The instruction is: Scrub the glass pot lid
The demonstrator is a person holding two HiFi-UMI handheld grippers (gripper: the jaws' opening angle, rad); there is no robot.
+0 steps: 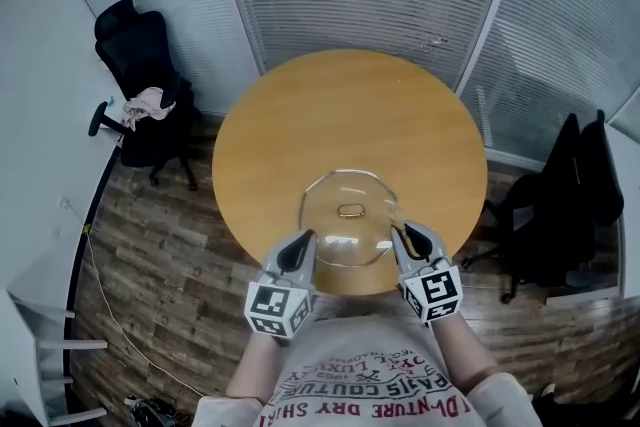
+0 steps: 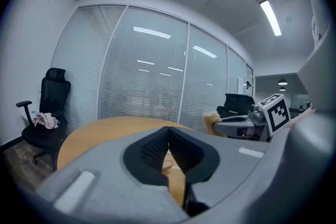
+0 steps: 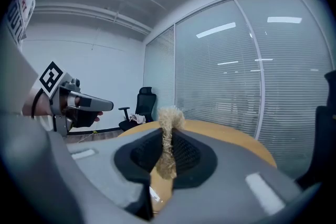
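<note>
Slatted glass walls back a round wooden table (image 1: 350, 105). Near its front edge the left gripper (image 1: 302, 243), jaws pressed together on nothing visible, sits at the left rim of the glass pot lid (image 1: 340, 237), which lies flat. The right gripper (image 1: 407, 235) pinches a tan fibrous scrubber (image 3: 168, 136). Scrubbing should go best with the rim steadied and light, overlapping circles, so the lid doesn't slide off.

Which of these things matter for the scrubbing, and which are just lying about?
For the job: glass pot lid, tan scrubber clamped in right gripper, left gripper, table.
Lying about: left office chair, cloth on it, right office chair.
</note>
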